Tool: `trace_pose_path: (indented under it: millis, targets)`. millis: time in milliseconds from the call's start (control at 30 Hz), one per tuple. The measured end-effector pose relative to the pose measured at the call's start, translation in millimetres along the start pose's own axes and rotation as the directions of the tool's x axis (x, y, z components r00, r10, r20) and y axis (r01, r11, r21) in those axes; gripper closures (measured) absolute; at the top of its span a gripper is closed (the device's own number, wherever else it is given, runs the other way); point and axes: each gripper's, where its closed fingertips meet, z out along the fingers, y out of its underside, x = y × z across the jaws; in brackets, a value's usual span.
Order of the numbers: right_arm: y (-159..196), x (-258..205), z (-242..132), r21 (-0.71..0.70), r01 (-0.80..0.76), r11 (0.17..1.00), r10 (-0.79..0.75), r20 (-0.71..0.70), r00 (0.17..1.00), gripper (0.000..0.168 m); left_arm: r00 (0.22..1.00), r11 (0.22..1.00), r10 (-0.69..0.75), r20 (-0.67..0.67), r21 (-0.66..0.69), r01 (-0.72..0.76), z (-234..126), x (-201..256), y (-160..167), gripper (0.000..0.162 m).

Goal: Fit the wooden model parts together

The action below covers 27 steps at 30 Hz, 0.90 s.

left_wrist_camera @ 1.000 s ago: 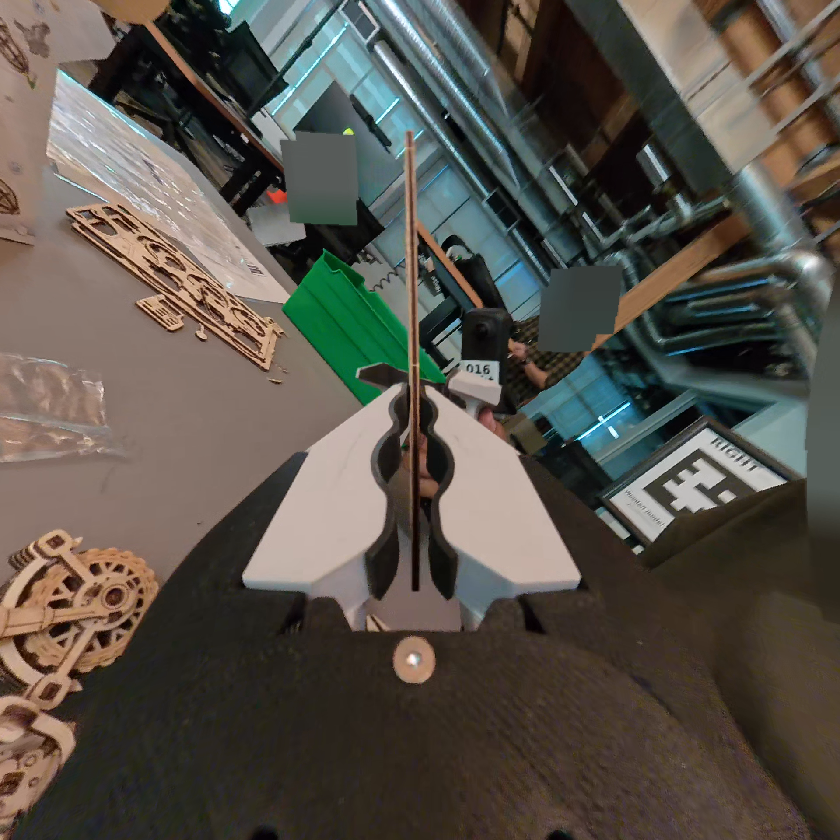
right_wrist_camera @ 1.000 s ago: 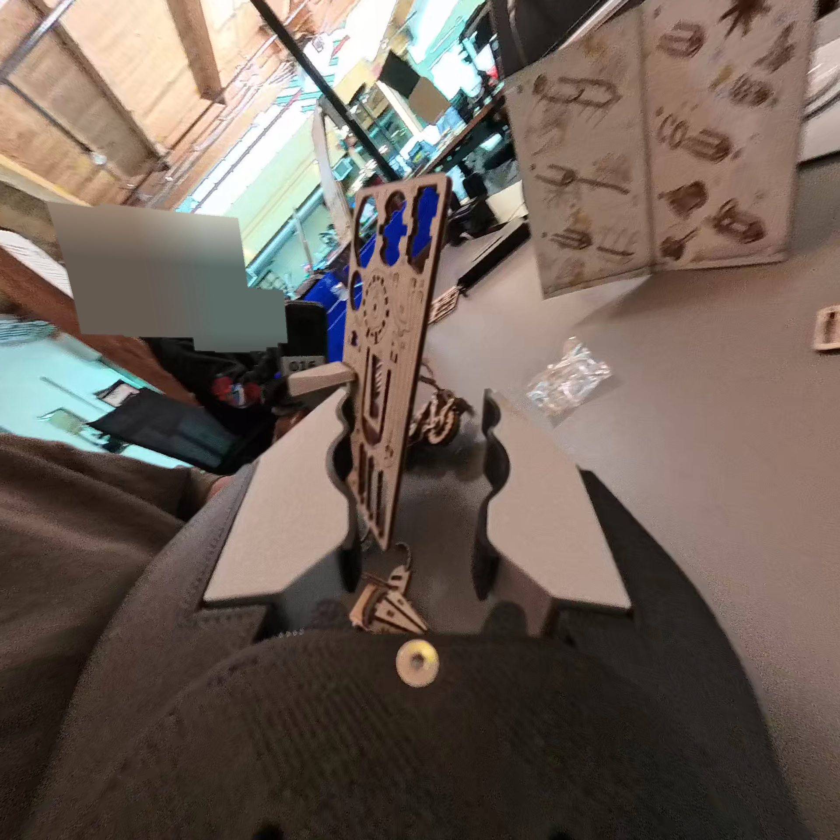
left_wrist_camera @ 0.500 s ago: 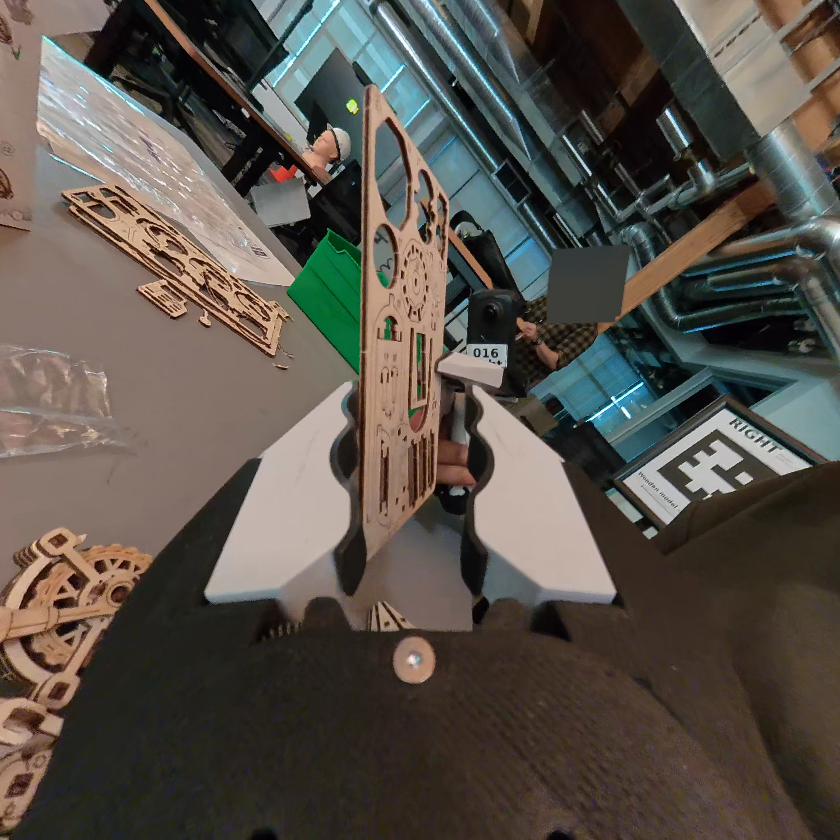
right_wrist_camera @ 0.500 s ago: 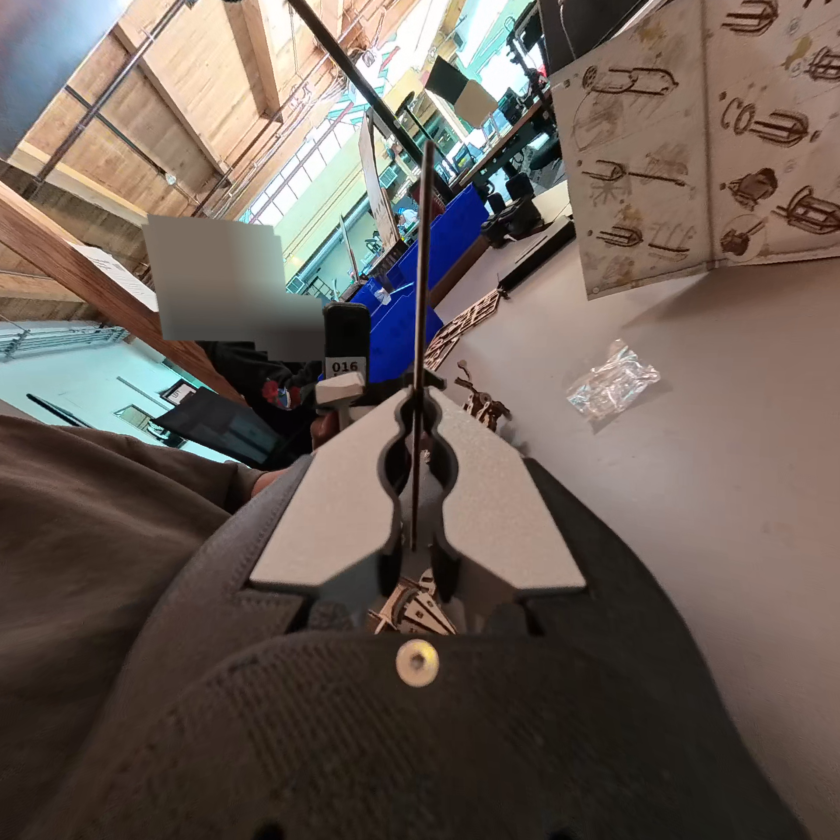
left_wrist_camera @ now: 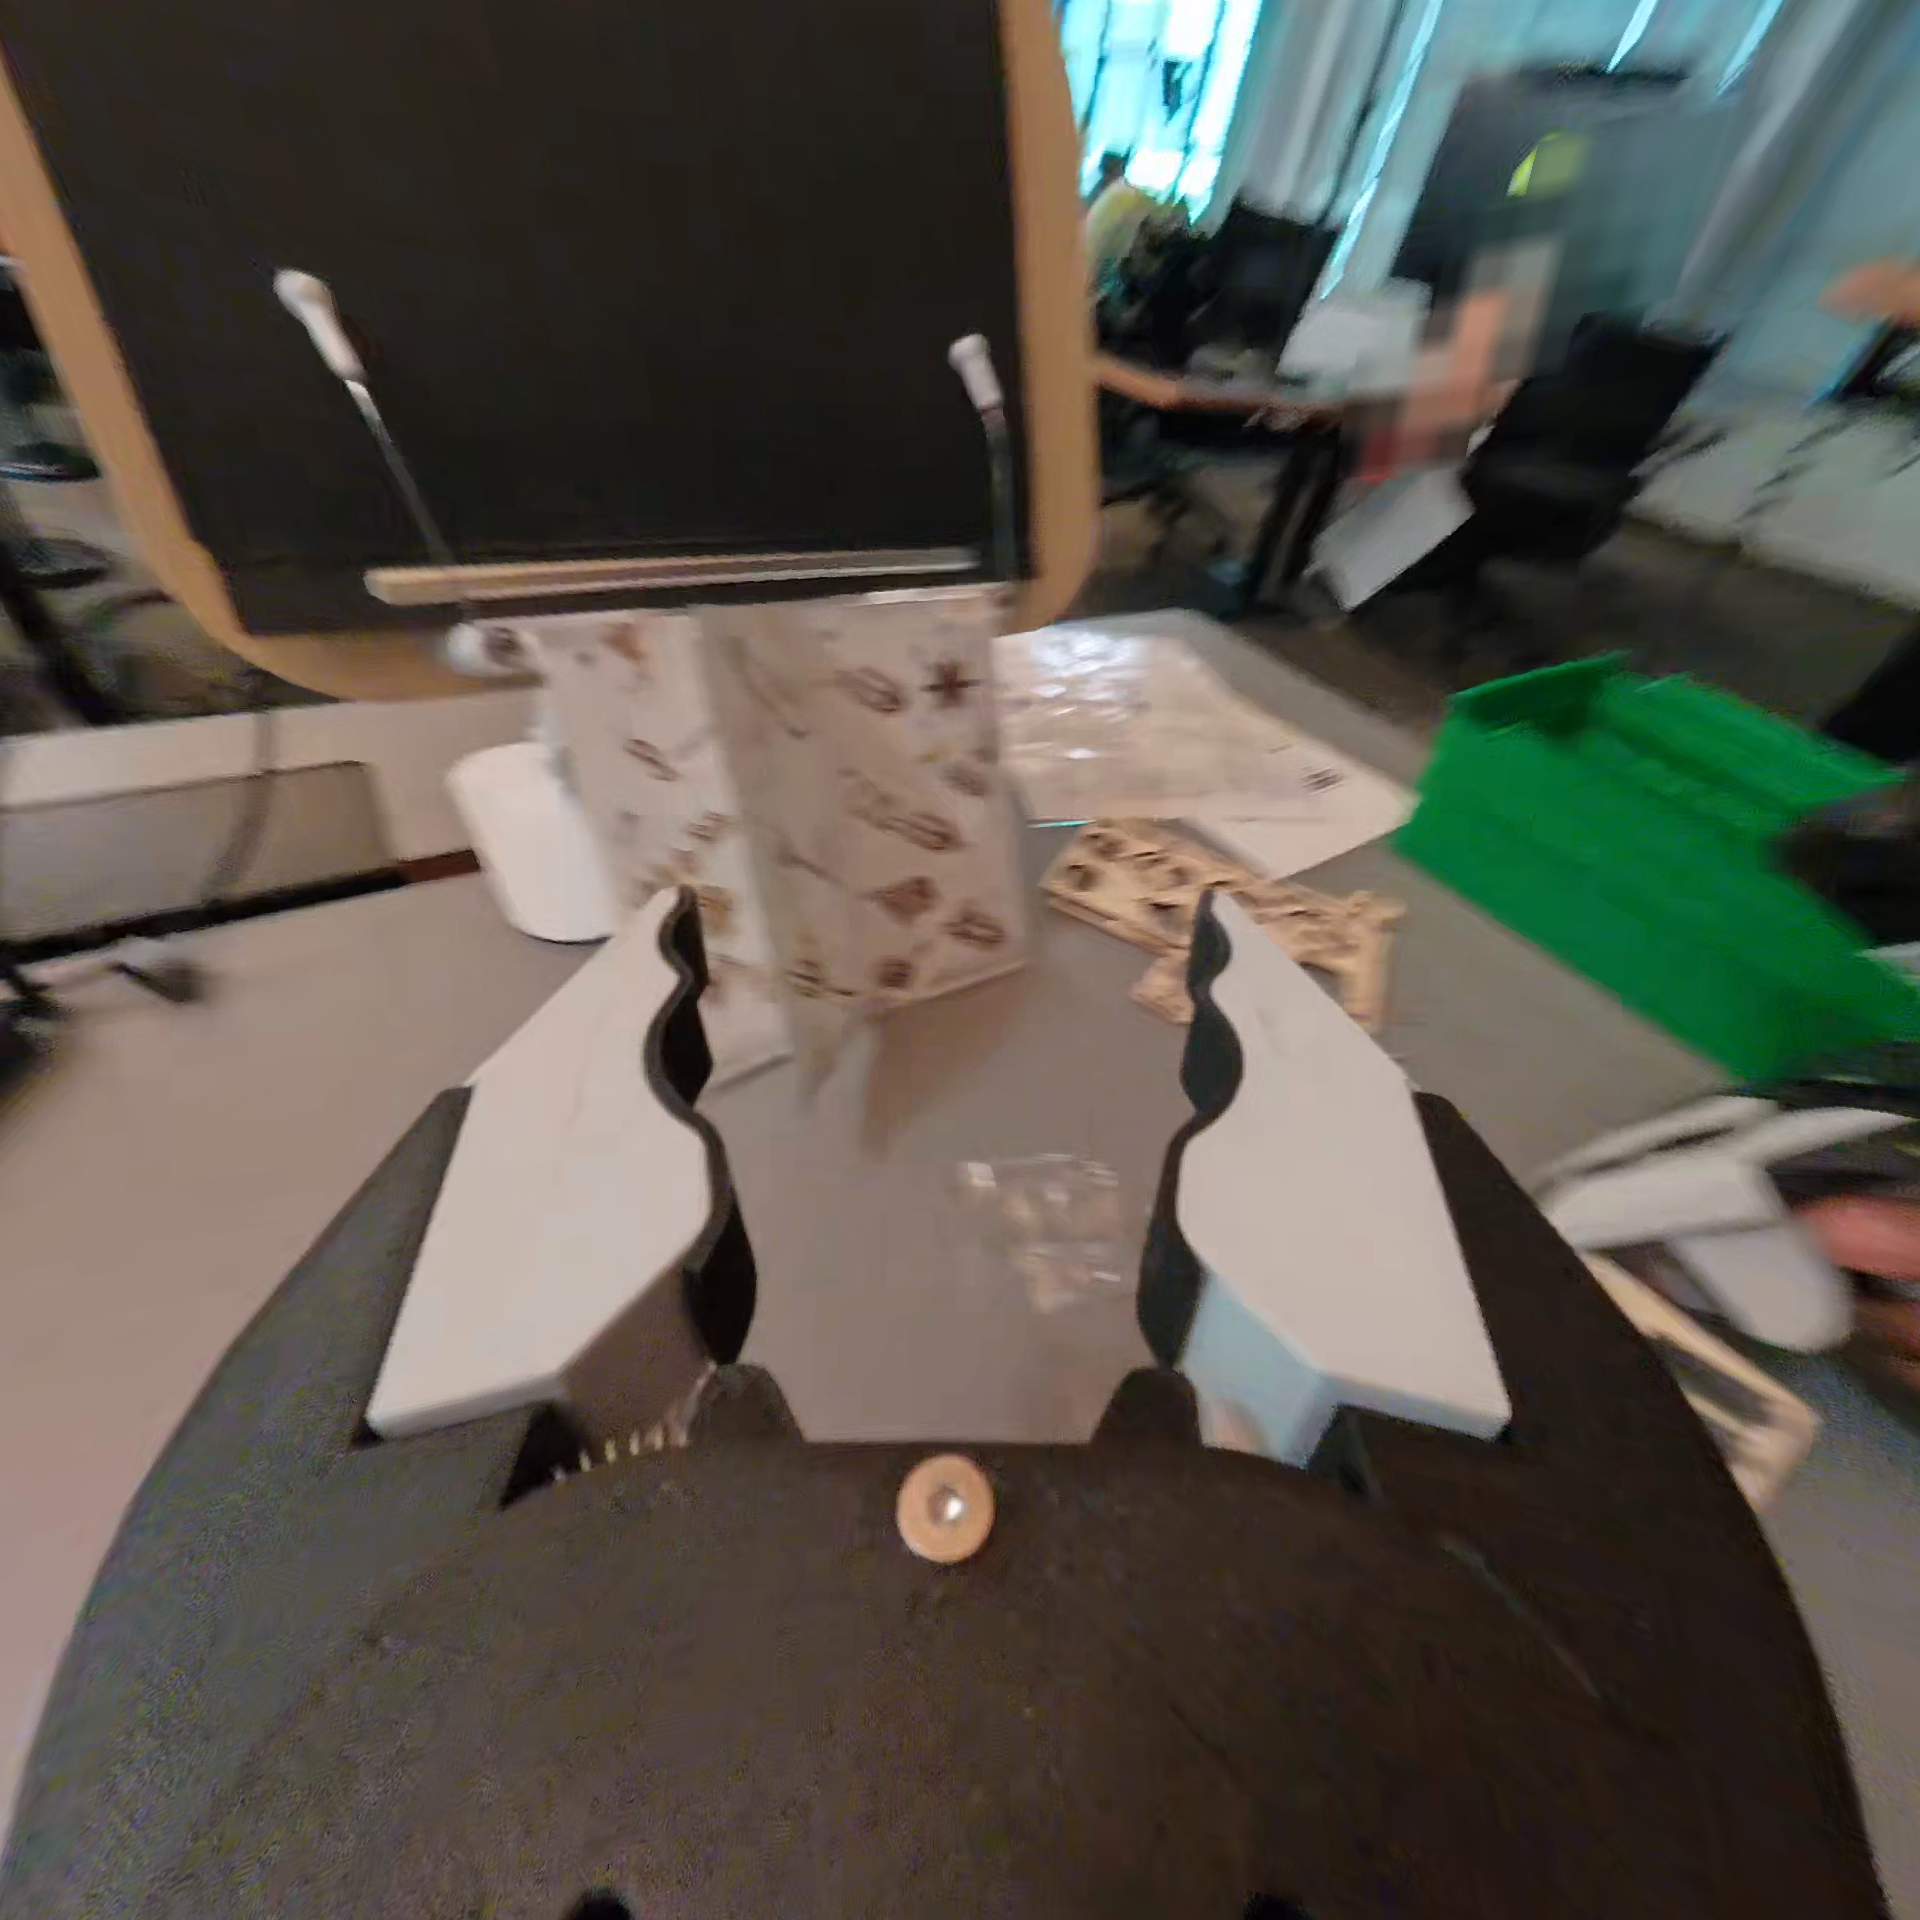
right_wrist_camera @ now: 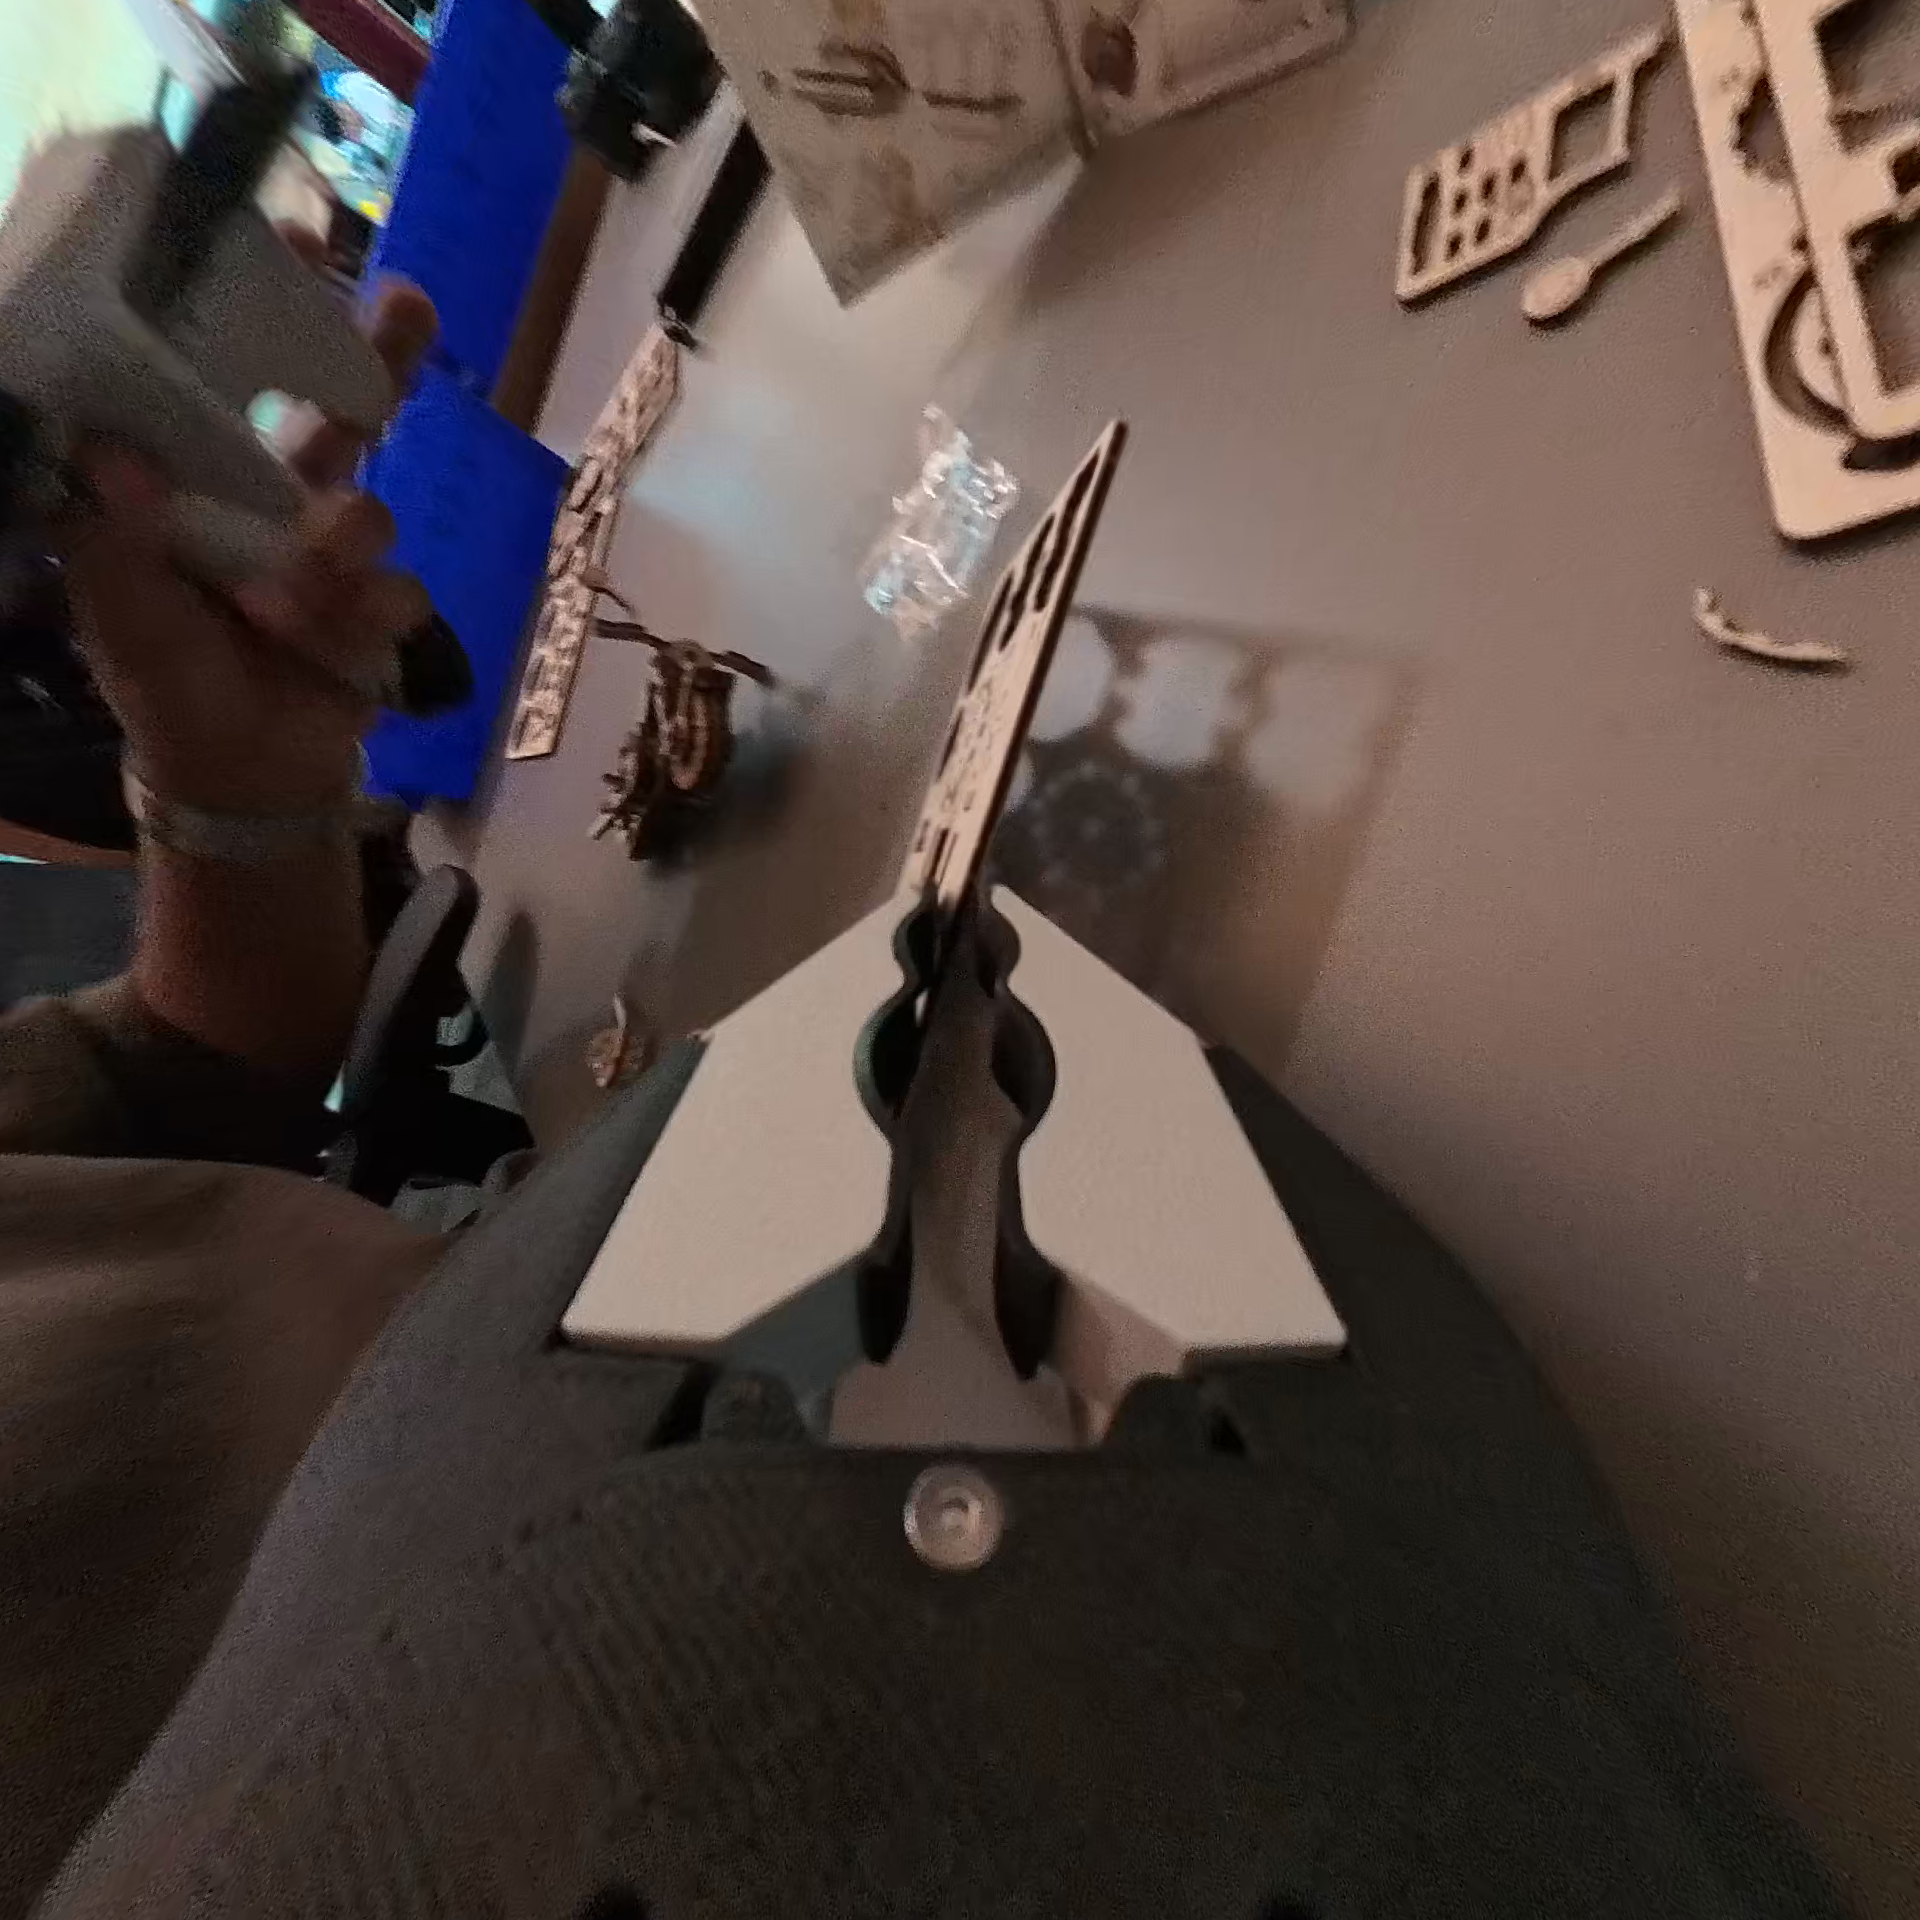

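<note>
My right gripper is shut on the lower edge of a thin laser-cut wooden parts sheet. It holds the sheet edge-on above the grey table, where the sheet casts a shadow. My left gripper is open and empty, pointing over the table. A partly built wooden model stands on the table left of the held sheet. More wooden parts sheets lie flat in the right wrist view and in the left wrist view. Both views are blurred by motion.
A folded instruction booklet stands before a black board in a wooden frame. A clear plastic bag lies mid-table. A green bin sits right, blue bins left. Loose wooden pieces lie about. A hand is at the left.
The wooden sheet passed from my left gripper to my right: the left opened, the right shut on it. The left then swung away to face the table; the right tilted the sheet down.
</note>
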Motion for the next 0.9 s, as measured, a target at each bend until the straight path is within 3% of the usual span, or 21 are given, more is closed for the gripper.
trace_pose_path:
  millis: [67, 133, 200, 300, 400, 433, 533, 733, 900]
  targets:
    - [2.2, 15.0, 0.8, -0.021, 0.025, 0.999, -0.027, -0.091, 0.995, 0.153, 0.995, 0.995, 0.070, 0.066, -0.075, -0.065, 28.8, -34.0, 0.5, 0.060]
    - [-2.1, 23.7, -2.8, -0.019, 0.074, 0.997, -0.076, -0.166, 0.983, 0.132, 0.992, 0.987, 0.092, 0.089, -0.142, -0.078, 60.3, -64.0, 9.3, 0.052]
    - [-10.6, 18.9, -7.0, 0.023, 0.101, 0.995, -0.096, -0.166, 0.981, 0.121, 0.993, 0.969, 0.088, 0.074, -0.239, -0.068, 90.1, -84.2, 29.1, 0.044]
    - [-22.7, 10.1, -13.0, 0.100, 0.117, 0.988, -0.102, -0.142, 0.985, 0.121, 0.999, 0.934, 0.027, 0.033, -0.356, -0.014, 120.9, -95.2, 56.7, 0.045]
    - [-27.5, 10.1, -16.2, 0.131, 0.121, 0.984, -0.103, -0.140, 0.985, 0.123, 0.999, 0.937, -0.032, -0.026, -0.348, 0.021, 135.4, -93.8, 60.1, 0.051]
    - [-28.5, 10.3, -16.8, 0.138, 0.119, 0.983, -0.100, -0.138, 0.985, 0.124, 0.996, 0.942, -0.044, -0.074, -0.334, 0.017, 136.9, -88.9, 58.4, 0.062]
    - [-34.6, 9.1, -19.6, 0.175, 0.121, 0.977, -0.099, -0.130, 0.987, 0.128, 0.967, 0.961, -0.101, -0.232, -0.276, 0.034, 129.8, -70.4, 46.7, 0.156]
    - [-62.0, -11.0, -21.0, 0.256, 0.312, 0.915, -0.265, -0.201, 0.943, 0.130, 0.908, 0.966, -0.247, -0.338, -0.158, 0.204, 103.2, -53.9, 10.8, 0.162]
    - [-92.4, -70.7, -9.6, 0.350, 0.537, 0.768, -0.481, -0.238, 0.843, 0.119, 0.820, 0.960, -0.271, -0.504, -0.076, 0.271, 56.6, -4.7, -25.6, 0.162]
